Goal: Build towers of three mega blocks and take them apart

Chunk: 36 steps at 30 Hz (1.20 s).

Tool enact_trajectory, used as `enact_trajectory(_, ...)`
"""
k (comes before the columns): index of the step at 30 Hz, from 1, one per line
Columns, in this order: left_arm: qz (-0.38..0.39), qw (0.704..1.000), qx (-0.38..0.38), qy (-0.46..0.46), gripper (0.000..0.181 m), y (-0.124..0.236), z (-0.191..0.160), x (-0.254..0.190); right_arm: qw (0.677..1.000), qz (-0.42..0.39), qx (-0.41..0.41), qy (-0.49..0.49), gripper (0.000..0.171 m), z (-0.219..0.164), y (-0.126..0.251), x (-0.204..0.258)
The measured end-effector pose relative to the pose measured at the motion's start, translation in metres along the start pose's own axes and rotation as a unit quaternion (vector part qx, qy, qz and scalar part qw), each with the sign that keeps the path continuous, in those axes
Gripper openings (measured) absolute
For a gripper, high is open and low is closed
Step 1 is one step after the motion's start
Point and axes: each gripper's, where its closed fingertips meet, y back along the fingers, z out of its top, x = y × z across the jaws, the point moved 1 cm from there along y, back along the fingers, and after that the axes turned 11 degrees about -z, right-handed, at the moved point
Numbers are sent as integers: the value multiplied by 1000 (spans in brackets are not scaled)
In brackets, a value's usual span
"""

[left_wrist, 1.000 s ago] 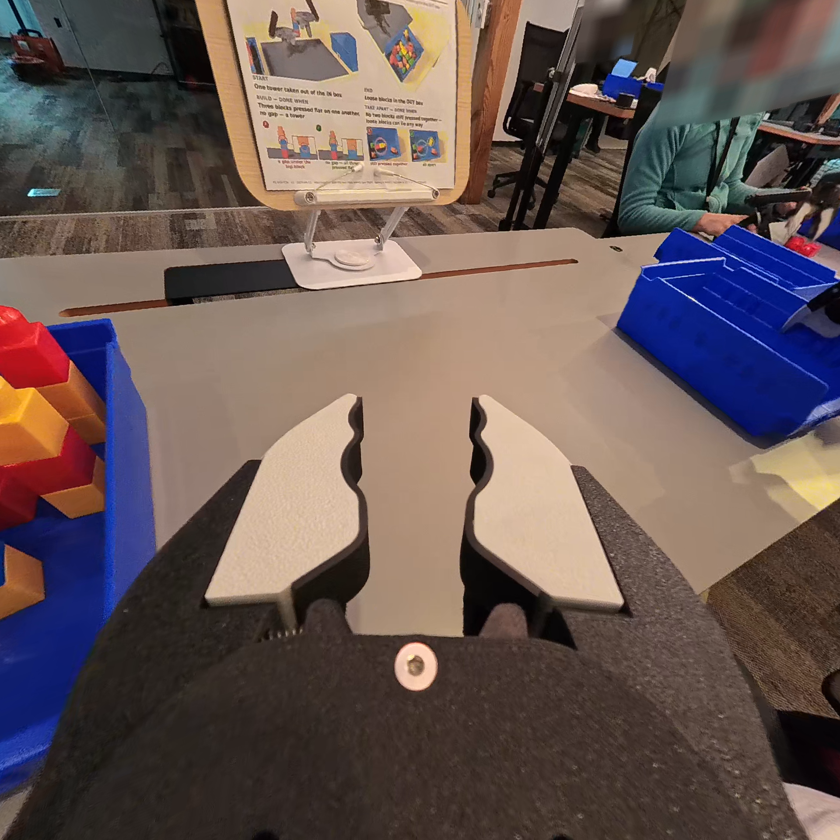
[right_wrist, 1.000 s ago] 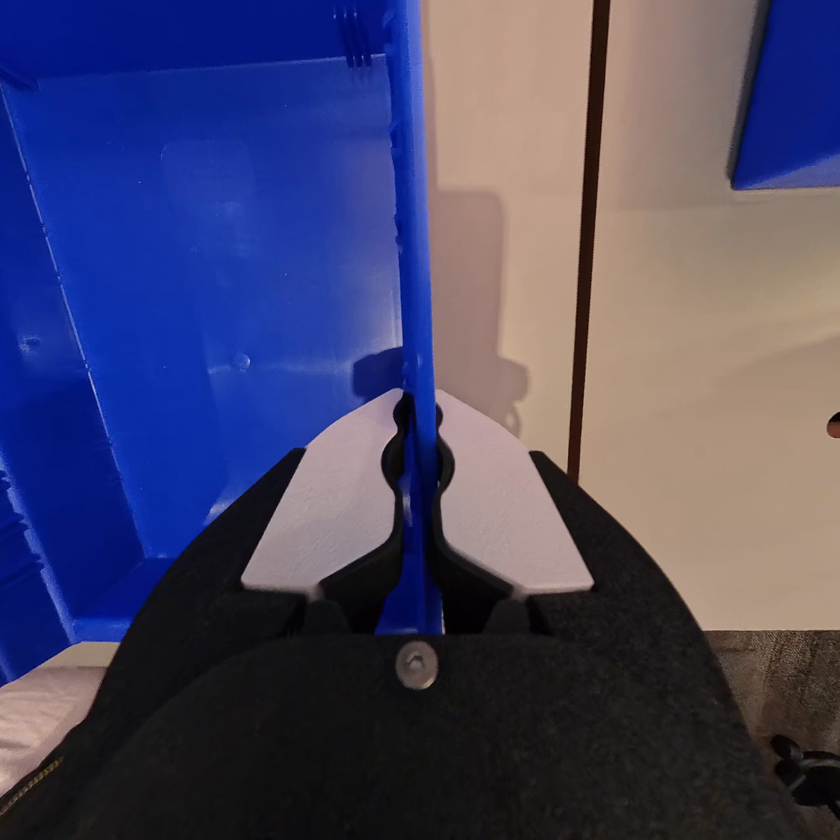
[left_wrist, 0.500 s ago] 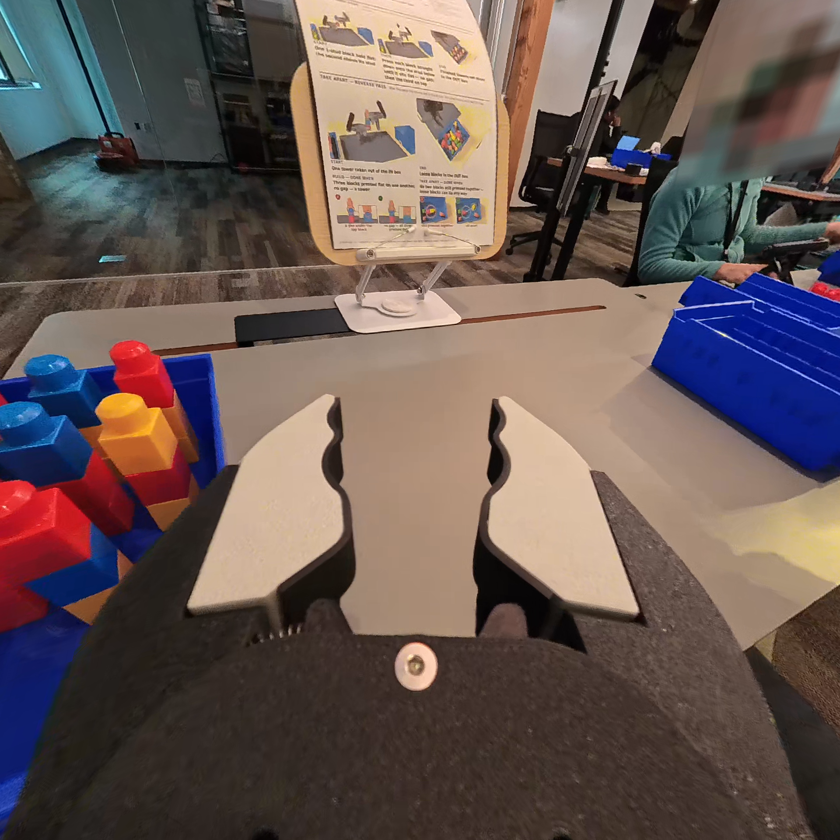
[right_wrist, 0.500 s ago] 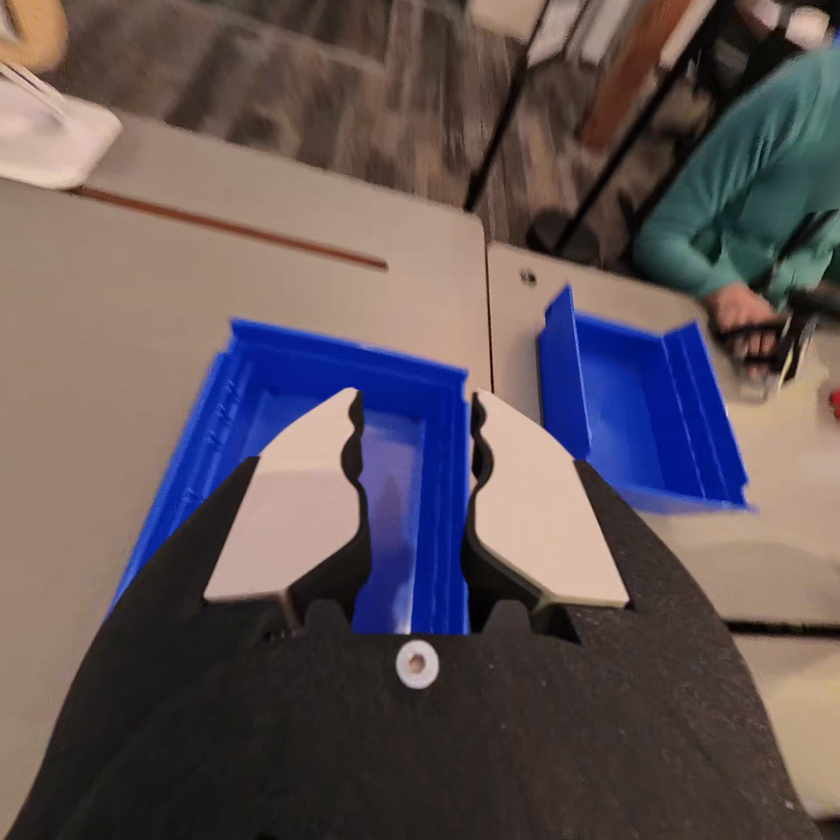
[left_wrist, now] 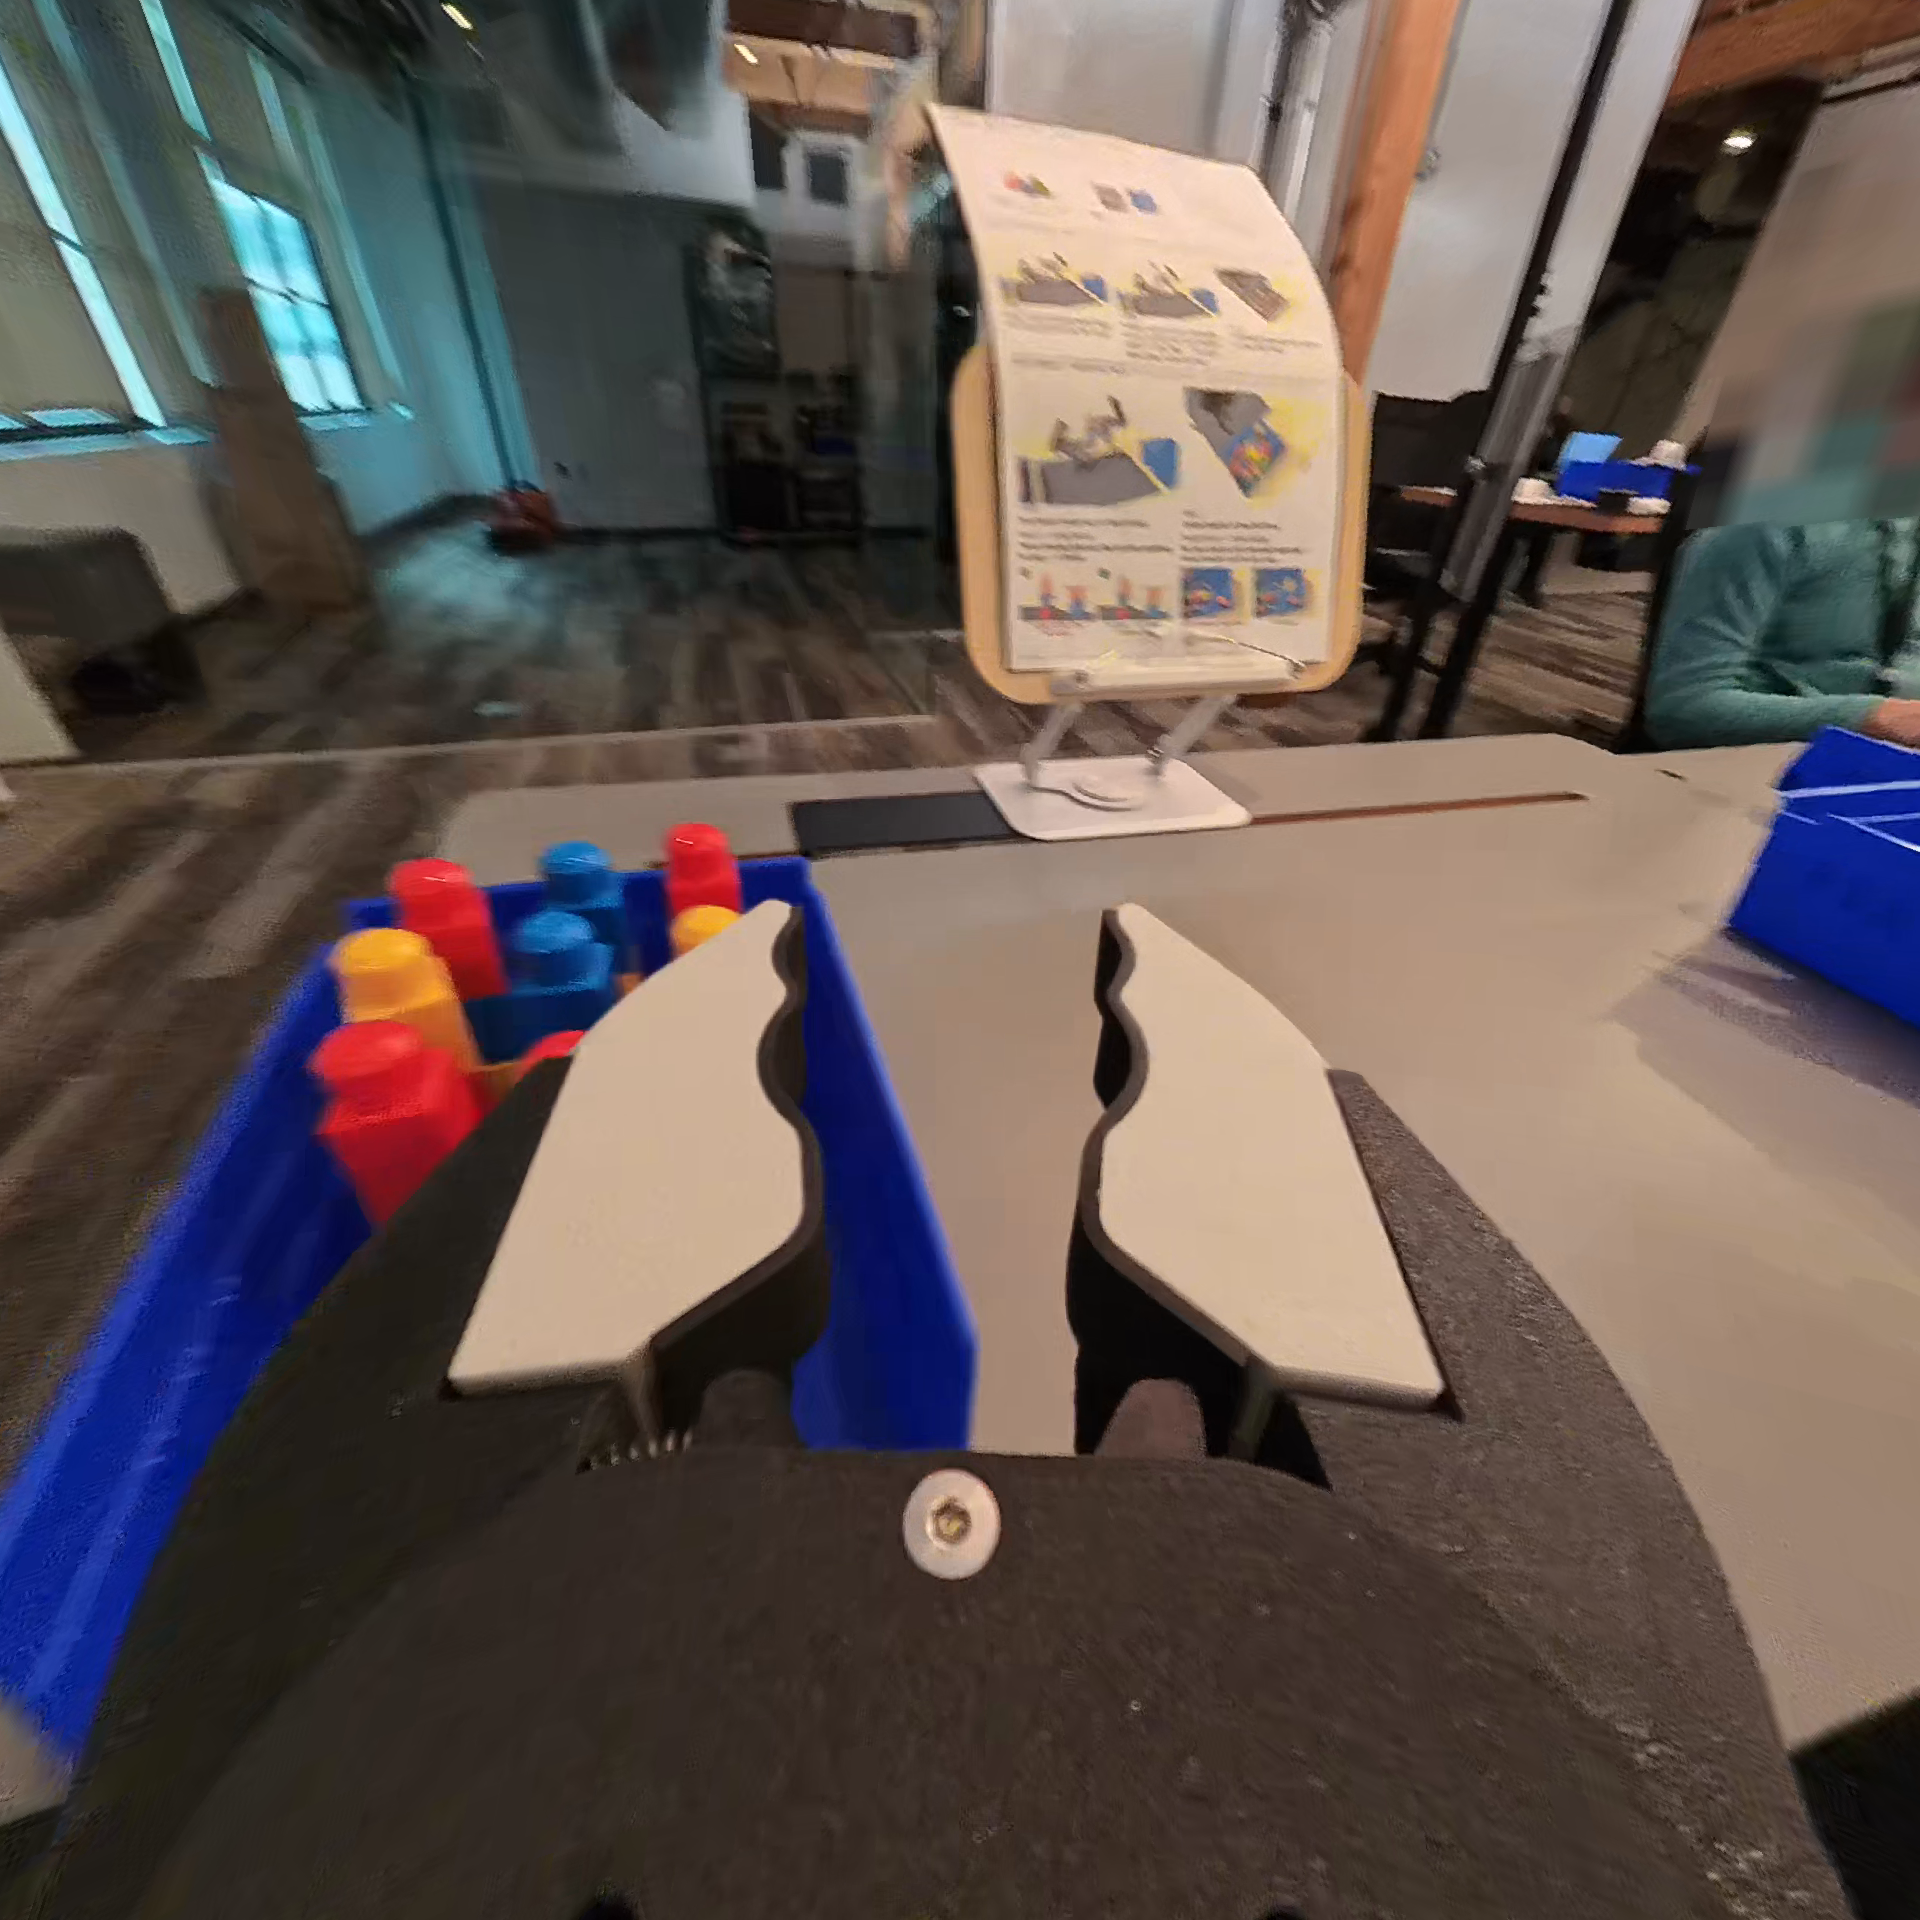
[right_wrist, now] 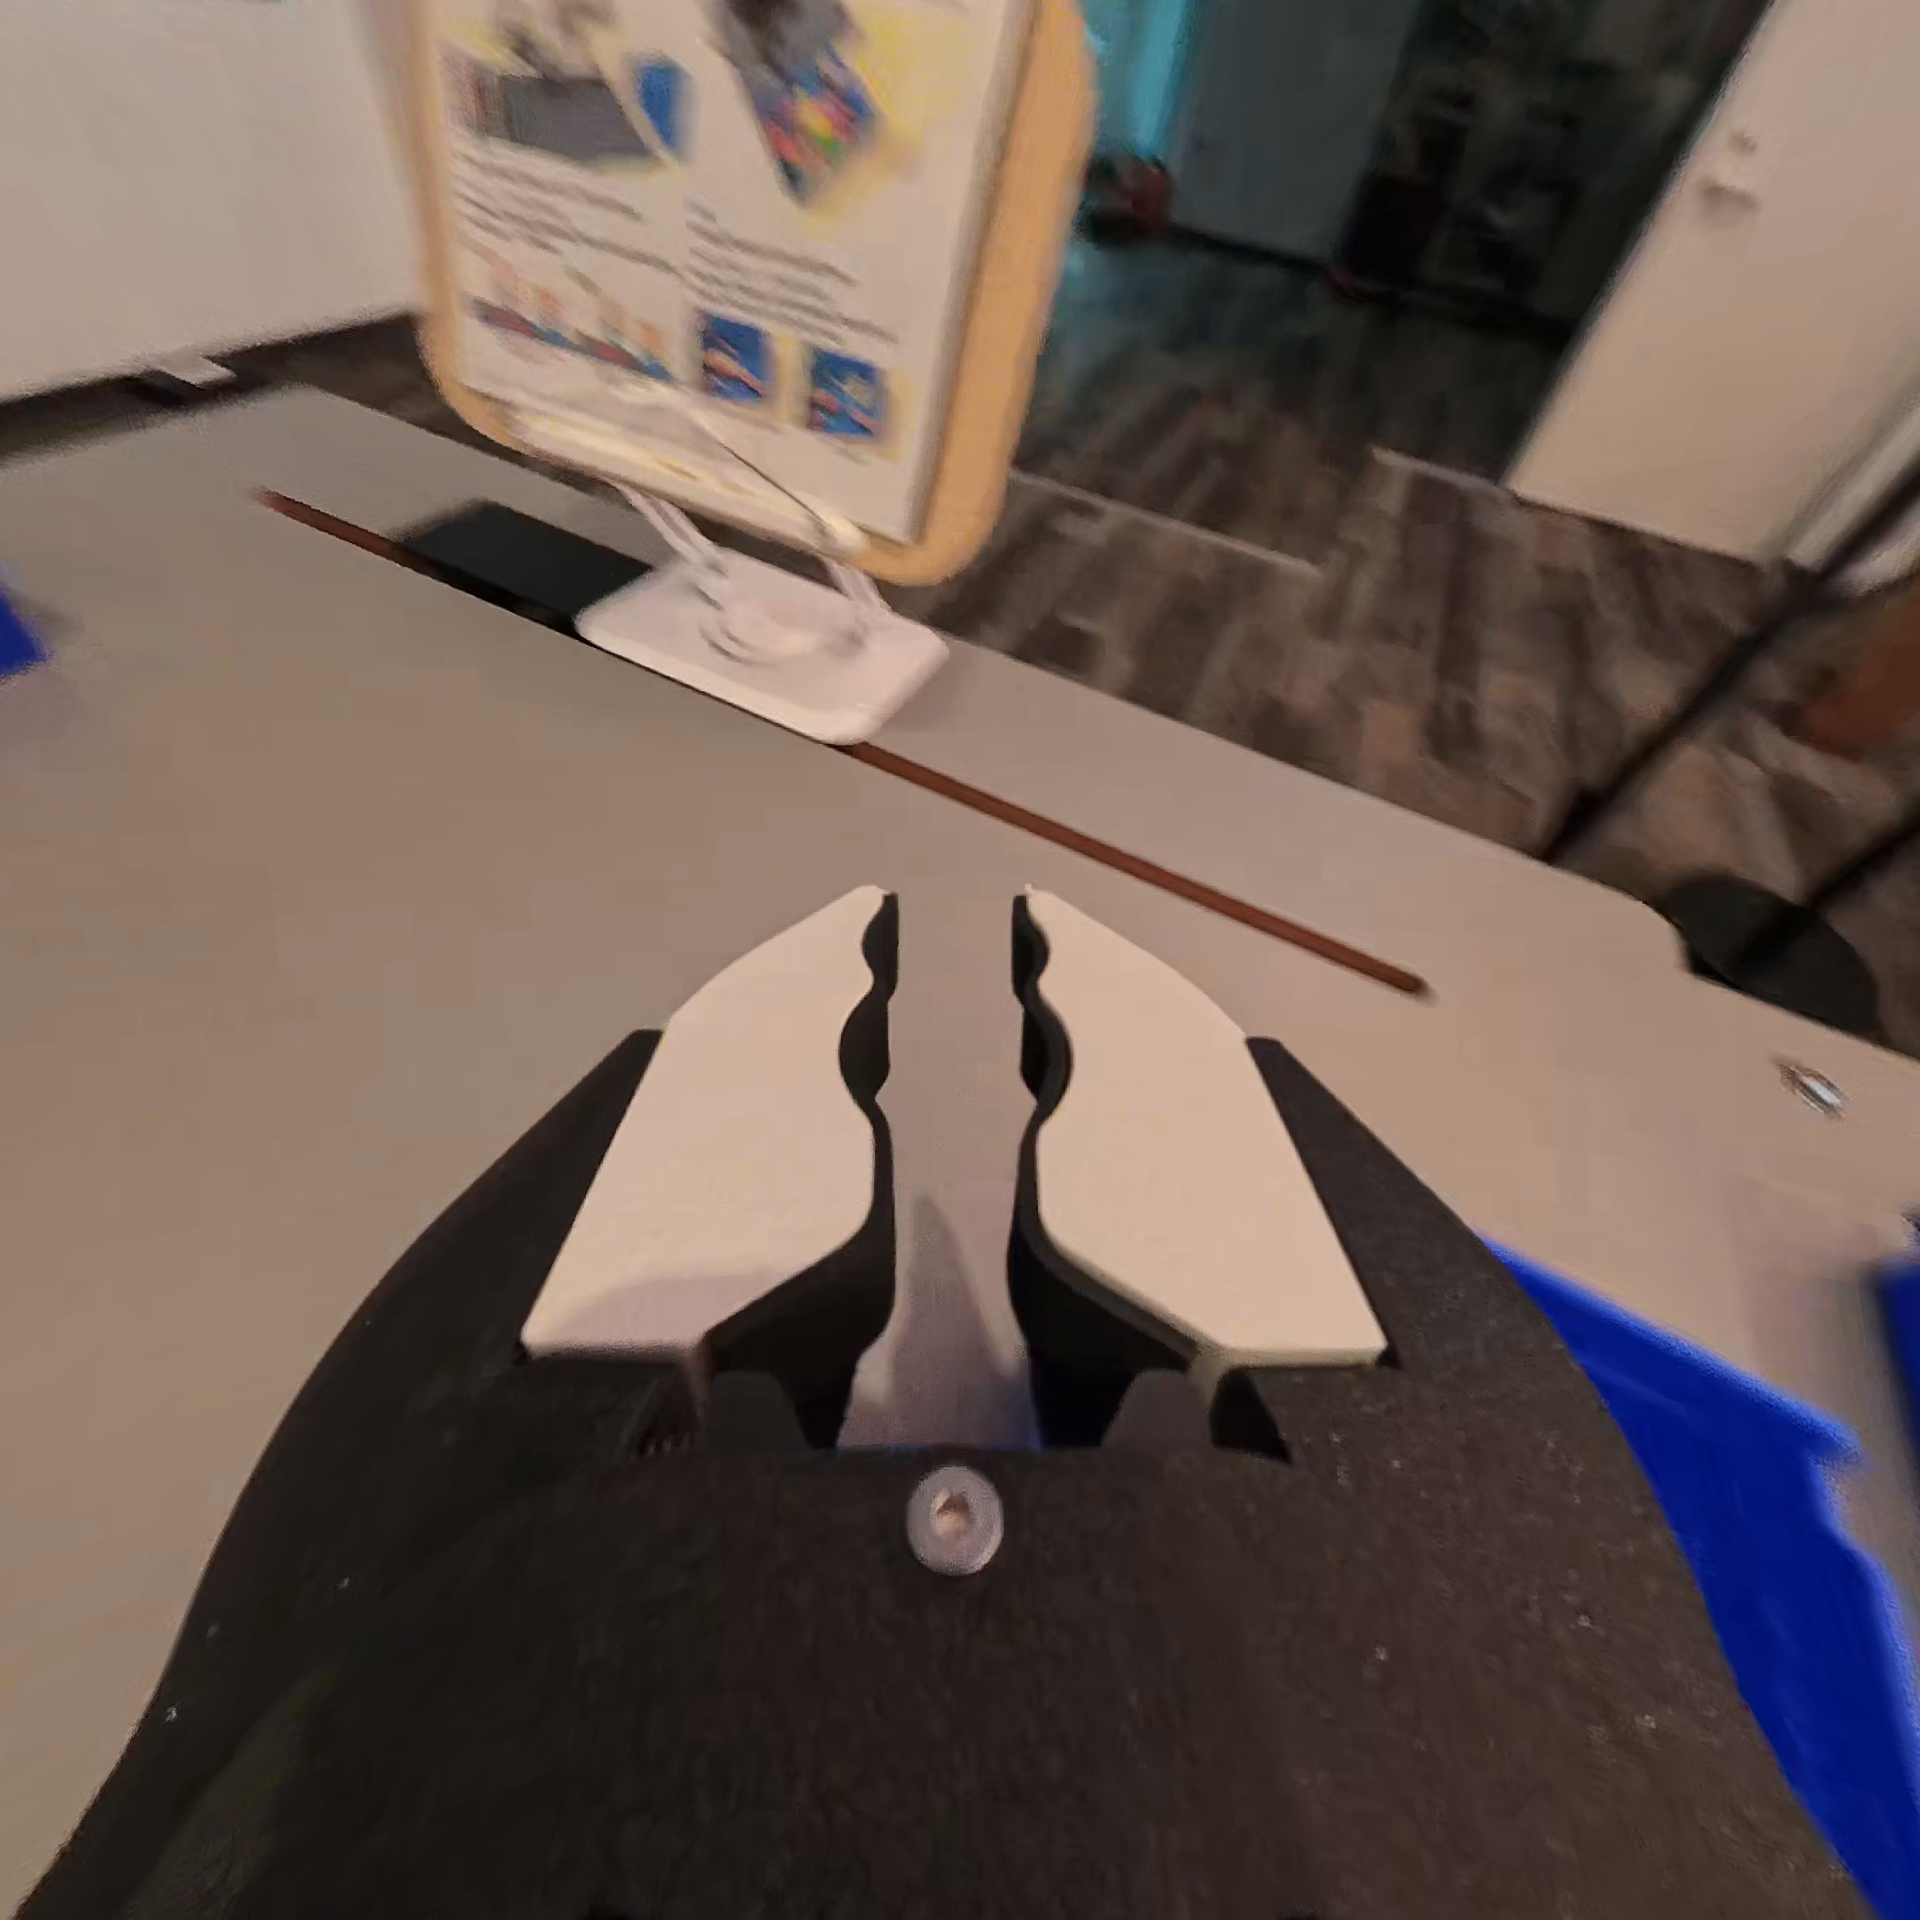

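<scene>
The flat grey table (left_wrist: pixel 1299 1039) fills both views; a thin dark slot (right_wrist: pixel 1143 862) runs across its far part, with a black strip (left_wrist: pixel 899 823) lying in it, and most of the surface ahead of me is bare. In the right wrist view the table's rounded far corner sits ahead to the right, with floor past it.

My left gripper (left_wrist: pixel 945 925) is spread wide and holds nothing; its left finger (left_wrist: pixel 665 1132) hangs over the right wall of the blue plastic bin on the left (left_wrist: pixel 883 1195), its right finger over bare table. My right gripper (right_wrist: pixel 954 904) is parted by a narrow gap, also empty, over bare table.

A second blue plastic bin (left_wrist: pixel 1829 914) sits at the right table edge, well apart from the first. In the right wrist view a blue bin wall (right_wrist: pixel 1714 1455) lies just right of my gripper; blurred.

A printed instruction sheet on a tan board with a white stand (left_wrist: pixel 1153 447) stands upright at the far edge. Its print is too blurred to read.

Red, blue and yellow mega blocks (left_wrist: pixel 416 1039) stand studs-up, packed together inside the left bin; at least 7 studs show.

A person's teal sleeve (left_wrist: pixel 1766 644) rests past the right bin.
</scene>
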Motion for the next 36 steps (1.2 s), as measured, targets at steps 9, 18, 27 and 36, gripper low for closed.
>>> enact_trajectory(9,98,993,67,4,60,49,-35,65,982,187,-37,19,30,26,-35,146)
enact_trajectory(18,158,974,143,72,65,-7,-92,84,967,240,4,90,33,-4,-58,215)
enact_trajectory(27,188,959,198,70,67,-41,-109,113,966,244,22,88,33,-19,-58,204)
enact_trajectory(36,200,950,222,86,60,-55,-133,124,968,234,35,80,32,-32,-53,186)
